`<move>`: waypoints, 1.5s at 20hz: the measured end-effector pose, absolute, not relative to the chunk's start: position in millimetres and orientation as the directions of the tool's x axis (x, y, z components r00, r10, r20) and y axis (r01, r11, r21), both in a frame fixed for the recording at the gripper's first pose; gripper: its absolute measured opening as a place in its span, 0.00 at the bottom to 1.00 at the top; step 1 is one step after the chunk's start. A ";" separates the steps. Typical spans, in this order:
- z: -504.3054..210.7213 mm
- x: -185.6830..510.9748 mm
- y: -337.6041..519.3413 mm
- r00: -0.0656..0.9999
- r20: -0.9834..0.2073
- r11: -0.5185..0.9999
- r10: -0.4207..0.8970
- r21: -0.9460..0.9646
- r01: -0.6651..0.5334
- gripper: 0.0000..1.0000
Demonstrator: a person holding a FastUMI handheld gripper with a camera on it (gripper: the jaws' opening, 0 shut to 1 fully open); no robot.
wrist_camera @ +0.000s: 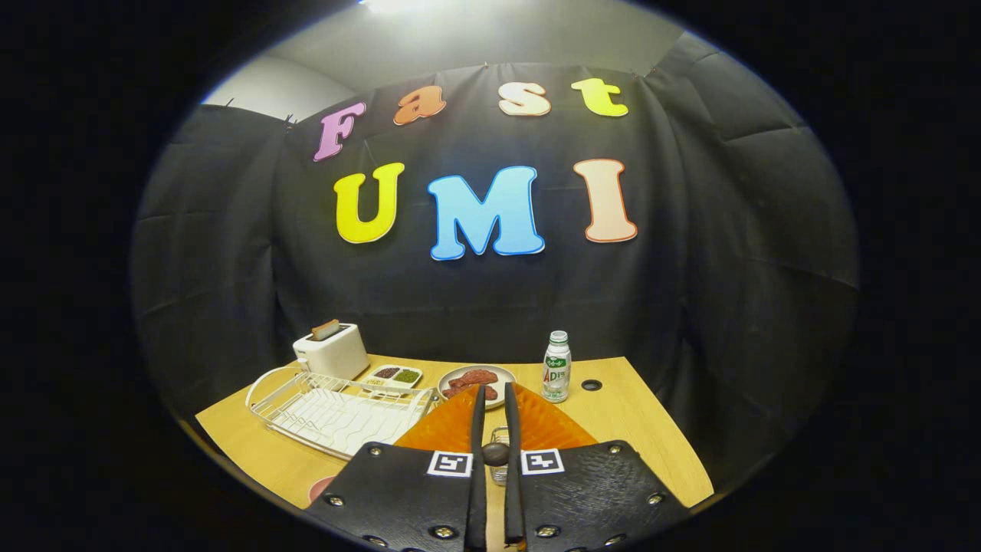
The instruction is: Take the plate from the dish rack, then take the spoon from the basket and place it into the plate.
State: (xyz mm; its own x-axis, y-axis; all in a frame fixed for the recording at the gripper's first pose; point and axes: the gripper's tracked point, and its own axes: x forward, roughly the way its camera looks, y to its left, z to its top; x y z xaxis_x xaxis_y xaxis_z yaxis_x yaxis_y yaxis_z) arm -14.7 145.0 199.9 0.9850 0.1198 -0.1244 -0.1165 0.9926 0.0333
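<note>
Plate (452, 425), orange and ribbed, sits clamped edge-on in my nearly closed jaws, lifted clear of the white wire dish rack (337, 410) above the worktop (628, 429). I judge the thin rim grip could slip or swing if I tilt while lowering it.

Bottle (556, 368) label shows large letters "AD"; other print too small
</note>
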 end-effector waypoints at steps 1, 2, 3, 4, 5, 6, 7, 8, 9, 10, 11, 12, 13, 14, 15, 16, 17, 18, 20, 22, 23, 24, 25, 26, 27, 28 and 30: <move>197.2 -20.1 148.5 0.984 -0.130 0.993 0.118 0.028 -0.115 0.09; 194.2 -25.4 153.7 0.983 -0.139 0.993 0.119 0.026 -0.116 0.09; 190.5 -30.5 157.8 0.982 -0.146 0.993 0.116 0.025 -0.114 0.09; 188.9 -35.0 162.4 0.981 -0.154 0.993 0.115 0.024 -0.112 0.09; 186.7 -40.1 167.5 0.981 -0.159 0.994 0.113 0.026 -0.111 0.09; 185.1 -44.0 173.0 0.980 -0.164 0.993 0.114 0.029 -0.111 0.09; 181.5 -46.5 180.0 0.978 -0.170 0.993 0.120 0.031 -0.116 0.09; 178.1 -49.8 186.4 0.976 -0.178 0.992 0.124 0.028 -0.121 0.09; 175.2 -52.4 191.8 0.974 -0.187 0.992 0.128 0.020 -0.127 0.09; 170.9 -54.8 198.7 0.971 -0.196 0.991 0.134 0.014 -0.134 0.09; 166.6 -56.3 205.6 0.968 -0.203 0.989 0.144 0.011 -0.145 0.09; 162.4 -58.0 213.5 0.965 -0.213 0.988 0.155 0.012 -0.156 0.09; 156.1 -60.3 221.8 0.960 -0.225 0.985 0.168 0.014 -0.170 0.09; 150.9 -61.7 230.5 0.954 -0.237 0.983 0.183 0.015 -0.184 0.09; 146.6 -62.1 238.8 0.949 -0.246 0.980 0.198 0.017 -0.200 0.09; 141.9 -63.2 248.0 0.942 -0.257 0.975 0.217 0.019 -0.220 0.09; 136.1 -64.1 256.9 0.934 -0.269 0.971 0.235 0.021 -0.238 0.09; 132.1 -63.9 264.7 0.928 -0.278 0.967 0.249 0.020 -0.253 0.09; 124.5 -64.7 279.8 0.914 -0.296 0.958 0.278 0.017 -0.286 0.09; 114.6 -64.4 294.0 0.898 -0.317 0.949 0.304 0.016 -0.315 0.09; 110.7 -64.8 300.2 0.890 -0.327 0.944 0.317 0.016 -0.330 0.09; 106.9 -64.5 306.9 0.882 -0.338 0.939 0.329 0.018 -0.343 0.09; 102.0 -64.1 312.7 0.873 -0.347 0.934 0.342 0.021 -0.357 0.09; 99.1 -64.5 317.7 0.865 -0.358 0.929 0.352 0.023 -0.369 0.09; 94.4 -64.7 322.1 0.857 -0.367 0.925 0.361 0.024 -0.379 0.09; 91.1 -64.1 328.6 0.850 -0.374 0.920 0.372 0.025 -0.391 0.09; 82.8 -61.1 338.5 0.833 -0.392 0.909 0.391 0.026 -0.415 0.09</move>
